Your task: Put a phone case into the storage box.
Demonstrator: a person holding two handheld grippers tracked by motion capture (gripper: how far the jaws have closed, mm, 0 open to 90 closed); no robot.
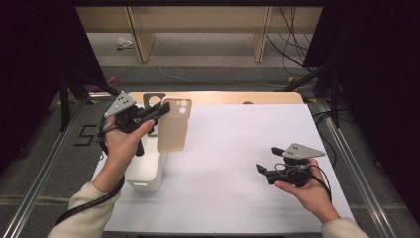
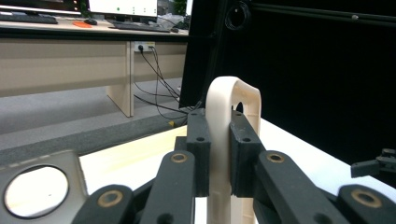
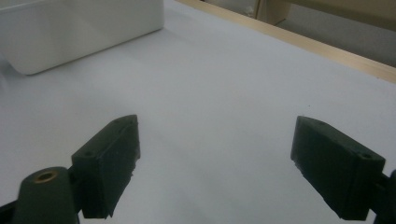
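left hand-held gripper (image 2: 219, 154) clamping beige phone case (image 1: 174, 125), upright, camera cutout up

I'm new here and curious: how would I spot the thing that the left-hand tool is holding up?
Start at the white table and find the white bin near its left edge. Above the bin, the left gripper pinches a beige phone case, held upright by its edge. It is the one tan, flat piece, with camera holes at its top, and nothing else is lifted off the table.

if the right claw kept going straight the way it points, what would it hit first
Probably the white bin: the open right claw points across the bare white sheet toward it, with nothing between, though depth is unclear.
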